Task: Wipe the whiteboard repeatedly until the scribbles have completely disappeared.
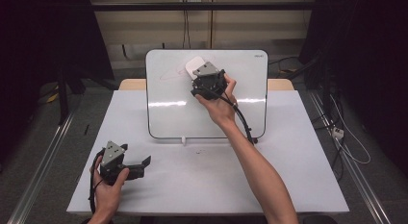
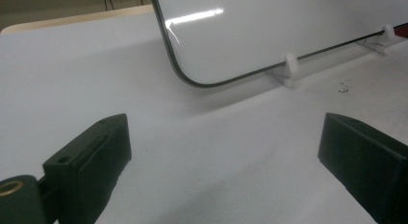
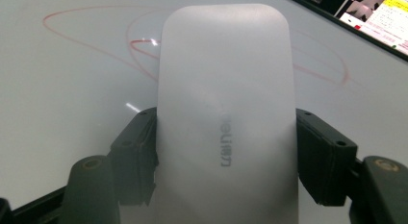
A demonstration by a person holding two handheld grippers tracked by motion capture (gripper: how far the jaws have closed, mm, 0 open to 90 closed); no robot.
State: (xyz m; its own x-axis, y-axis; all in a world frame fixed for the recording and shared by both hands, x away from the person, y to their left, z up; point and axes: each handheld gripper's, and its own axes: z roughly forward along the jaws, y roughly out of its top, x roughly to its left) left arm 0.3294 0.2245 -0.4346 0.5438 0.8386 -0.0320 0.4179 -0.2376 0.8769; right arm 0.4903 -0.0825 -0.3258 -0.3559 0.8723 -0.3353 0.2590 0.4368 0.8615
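A whiteboard [image 1: 168,113] stands propped on the table, tilted back, with faint red scribbles [image 1: 166,75] near its upper left. My right gripper [image 1: 199,72] is up against the board's upper middle, shut on a white eraser [image 1: 194,66]. In the right gripper view the white eraser [image 3: 226,113] sits between the two black jaws, its flat face toward the camera, over red curved lines [image 3: 86,36] on the board. My left gripper [image 1: 139,164] rests low on the table at the front left, open, nothing between its jaws [image 2: 226,152].
The white table [image 1: 298,152] carries the board on small white feet [image 2: 290,65]. Tiny dark specks [image 2: 343,87] lie on the table in front of the board. A cable [image 1: 243,123] trails from the right gripper down the board's face.
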